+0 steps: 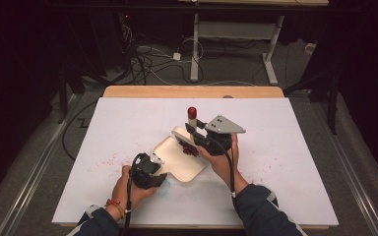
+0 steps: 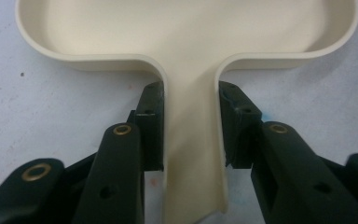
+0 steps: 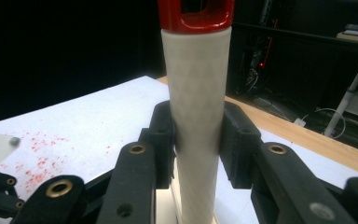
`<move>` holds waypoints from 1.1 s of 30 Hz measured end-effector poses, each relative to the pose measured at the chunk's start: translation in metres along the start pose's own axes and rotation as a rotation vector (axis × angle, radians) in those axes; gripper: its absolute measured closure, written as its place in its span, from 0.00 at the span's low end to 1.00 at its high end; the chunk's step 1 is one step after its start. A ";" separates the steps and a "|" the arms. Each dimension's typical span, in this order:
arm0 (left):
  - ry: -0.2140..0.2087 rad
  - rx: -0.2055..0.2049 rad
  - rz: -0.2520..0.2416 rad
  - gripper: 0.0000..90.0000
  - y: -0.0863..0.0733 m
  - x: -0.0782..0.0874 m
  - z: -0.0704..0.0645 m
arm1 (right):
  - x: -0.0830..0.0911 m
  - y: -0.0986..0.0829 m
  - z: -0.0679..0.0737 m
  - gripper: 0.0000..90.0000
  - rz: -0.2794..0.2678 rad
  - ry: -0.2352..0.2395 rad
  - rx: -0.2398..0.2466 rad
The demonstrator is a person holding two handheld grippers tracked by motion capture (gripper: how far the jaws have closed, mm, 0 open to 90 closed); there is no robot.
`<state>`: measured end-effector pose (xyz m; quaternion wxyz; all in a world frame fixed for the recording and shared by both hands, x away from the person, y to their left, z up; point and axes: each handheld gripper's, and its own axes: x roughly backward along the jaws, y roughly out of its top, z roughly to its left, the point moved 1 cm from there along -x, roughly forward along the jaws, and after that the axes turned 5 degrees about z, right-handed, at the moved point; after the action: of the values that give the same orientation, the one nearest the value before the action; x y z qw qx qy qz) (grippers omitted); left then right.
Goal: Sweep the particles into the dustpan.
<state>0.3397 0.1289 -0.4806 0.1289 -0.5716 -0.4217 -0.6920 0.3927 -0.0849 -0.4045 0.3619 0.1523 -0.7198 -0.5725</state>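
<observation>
A cream dustpan-shaped tray [image 1: 177, 160] lies flat on the white table, its narrow handle [image 2: 191, 140] pointing toward the person. My left gripper [image 2: 191, 126] is shut on that handle, one jaw on each side wall. My right gripper [image 3: 198, 140] is shut on a white cylindrical tool handle [image 3: 196, 93] with a red cap [image 1: 192, 111], held nearly upright over the tray's far edge. At the tool's lower end a dark red clump [image 1: 189, 149] sits in the tray; I cannot tell whether it is bristles or crumbs.
Small red crumbs [image 1: 106, 161] are scattered on the white table cover [image 1: 285, 147] left of the tray, and a few lie to its right. A wooden table edge [image 1: 192, 91] runs along the back. Cables and a desk frame stand on the floor beyond.
</observation>
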 end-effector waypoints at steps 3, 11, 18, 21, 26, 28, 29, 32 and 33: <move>0.002 0.001 0.008 0.71 0.002 -0.001 -0.001 | 0.001 0.000 0.007 0.76 0.000 -0.011 0.013; 0.001 0.010 0.012 0.71 0.006 -0.003 -0.003 | 0.005 0.000 0.019 0.77 -0.004 -0.020 0.034; 0.001 0.011 0.011 0.71 0.006 -0.003 -0.002 | 0.009 0.003 0.030 0.77 -0.008 -0.003 0.047; 0.002 0.009 0.010 0.71 0.006 -0.003 -0.003 | 0.009 0.003 0.035 0.77 -0.005 0.004 0.057; 0.000 0.008 0.006 0.71 0.005 -0.003 -0.002 | 0.011 0.005 0.038 0.77 -0.007 0.023 0.052; -0.003 0.009 0.005 0.71 0.005 -0.003 -0.002 | 0.011 0.005 0.038 0.77 -0.008 0.024 0.056; -0.004 0.007 0.004 0.71 0.005 -0.003 -0.001 | 0.012 0.005 0.037 0.77 -0.007 0.021 0.055; -0.006 0.004 0.004 0.71 0.004 -0.003 -0.001 | 0.014 0.006 0.033 0.77 -0.014 0.016 0.046; -0.008 0.005 0.004 0.71 0.004 -0.003 -0.001 | 0.015 0.007 0.032 0.77 -0.020 0.017 0.043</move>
<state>0.3427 0.1251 -0.4815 0.1298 -0.5749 -0.4229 -0.6884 0.3615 -0.0694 -0.3952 0.3589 0.1719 -0.7274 -0.5590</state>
